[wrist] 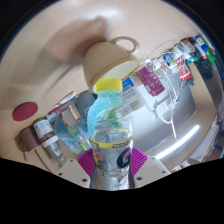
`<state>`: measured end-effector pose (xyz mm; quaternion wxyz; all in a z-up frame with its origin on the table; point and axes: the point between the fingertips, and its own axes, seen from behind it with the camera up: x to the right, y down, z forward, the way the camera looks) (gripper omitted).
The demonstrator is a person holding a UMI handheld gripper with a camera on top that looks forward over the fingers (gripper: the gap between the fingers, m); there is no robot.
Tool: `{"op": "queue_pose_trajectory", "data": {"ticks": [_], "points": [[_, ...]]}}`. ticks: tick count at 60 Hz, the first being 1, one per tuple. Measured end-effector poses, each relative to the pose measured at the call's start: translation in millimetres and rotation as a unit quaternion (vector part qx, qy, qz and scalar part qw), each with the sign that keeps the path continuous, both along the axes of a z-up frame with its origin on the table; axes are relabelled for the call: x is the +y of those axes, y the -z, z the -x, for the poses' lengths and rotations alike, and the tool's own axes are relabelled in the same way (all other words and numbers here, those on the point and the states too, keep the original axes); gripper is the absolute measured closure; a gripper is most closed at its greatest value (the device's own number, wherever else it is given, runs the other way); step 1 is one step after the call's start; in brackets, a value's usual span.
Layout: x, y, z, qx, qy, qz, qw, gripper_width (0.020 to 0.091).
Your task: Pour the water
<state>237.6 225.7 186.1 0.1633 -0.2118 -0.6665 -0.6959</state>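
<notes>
Gripper view: my gripper (110, 163) clamps the bottle (109, 130); its yellow cap (108, 85) sits just below the cup (112, 56); pouring needs uncapping first.

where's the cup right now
In the gripper view the cream cup lies tipped over just beyond the yellow cap of the bottle, which the gripper holds between its fingers.
</notes>
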Motion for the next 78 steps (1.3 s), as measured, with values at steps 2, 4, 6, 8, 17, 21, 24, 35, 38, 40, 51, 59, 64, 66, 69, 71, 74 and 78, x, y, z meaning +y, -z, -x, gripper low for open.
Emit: {"op": "queue_pose_trajectory", "data": {"ticks": [2, 4, 6, 8, 17, 21, 24, 35, 38, 40, 51, 59, 64, 66, 69, 71, 74, 78], "points": [[1, -1, -1, 0.005, 0.001, 0.002, 1.000, 0.0665], [1, -3, -1, 0.018, 0.001, 0.001, 1.000, 0.0665], [1, -7, -2, 0.046, 0.002, -0.001, 0.999, 0.0666], [0, -10, -5, 0.092, 0.007, -0.002, 0.996, 0.0664], [-9, -52, -24, 0.448, 0.010, -0.044, 0.893, 0.0662], [-15, -64, -47, 0.623, 0.014, -0.067, 0.780, 0.0663], [-20, -49, -61, 0.745, 0.029, -0.061, 0.664, 0.0661], [-34, 23, -91, 0.932, 0.043, -0.012, 0.359, 0.0662], [-33, 46, -104, 0.935, 0.060, -0.009, 0.350, 0.0661], [-35, 65, -108, 0.939, 0.069, -0.005, 0.337, 0.0663], [-21, 93, -121, 0.964, 0.069, 0.012, 0.256, 0.0661], [-14, 92, -133, 0.975, 0.050, -0.001, 0.216, 0.0652], [-11, 103, -143, 0.973, 0.056, -0.011, 0.222, 0.0648], [-11, 111, -147, 0.972, 0.066, -0.011, 0.223, 0.0647], [-11, 108, -148, 0.974, 0.052, -0.010, 0.220, 0.0645], [-12, 107, -148, 0.976, 0.046, -0.010, 0.214, 0.0639], [-14, 108, -148, 0.976, 0.043, -0.006, 0.214, 0.0634], [-15, 108, -146, 0.974, 0.035, -0.003, 0.224, 0.0625]]}}
